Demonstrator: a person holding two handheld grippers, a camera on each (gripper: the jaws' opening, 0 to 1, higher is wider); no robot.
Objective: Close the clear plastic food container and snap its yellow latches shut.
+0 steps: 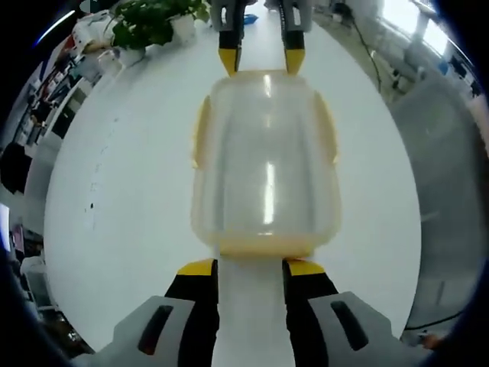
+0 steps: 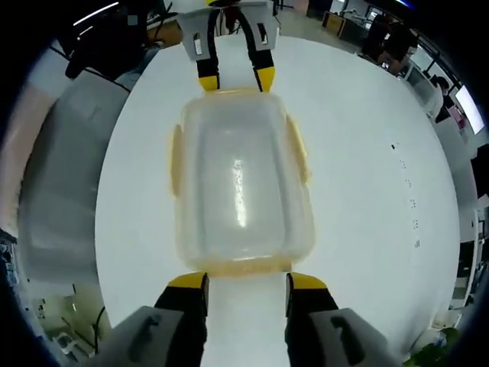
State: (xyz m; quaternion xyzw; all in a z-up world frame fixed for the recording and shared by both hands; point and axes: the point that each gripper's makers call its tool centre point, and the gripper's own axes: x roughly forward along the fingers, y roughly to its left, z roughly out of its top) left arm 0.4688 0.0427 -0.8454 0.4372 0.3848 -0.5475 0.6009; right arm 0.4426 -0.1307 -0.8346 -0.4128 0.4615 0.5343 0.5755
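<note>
Table (image 1: 114, 191) comes first, a broad white top that takes up most of both views, with office clutter beyond its far edge and a potted plant (image 1: 149, 21) standing at the far left corner in the left gripper view. On the middle of it sits the container (image 1: 266, 164), clear plastic with its lid on, lying lengthwise between the two grippers so that each one faces a short end. Yellow latches (image 1: 200, 131) show along its long sides, lying flat against the walls as far as I can tell, and another yellow latch (image 1: 266, 246) runs across the near end in the left gripper view. In the right gripper view the same container (image 2: 241, 180) has an end latch (image 2: 237, 267) just beyond that gripper's tips. Left gripper (image 1: 252, 267) stands with its jaws spread fairly wide, about the width of the end latch, the yellow tips just short of the container and gripping nothing. Right gripper (image 2: 246, 280) is the same at the opposite end: jaws parted, tips just beside the latch, and whether they touch it I cannot tell. Each gripper also shows at the top of the other's view, beyond the far end of the container.
</note>
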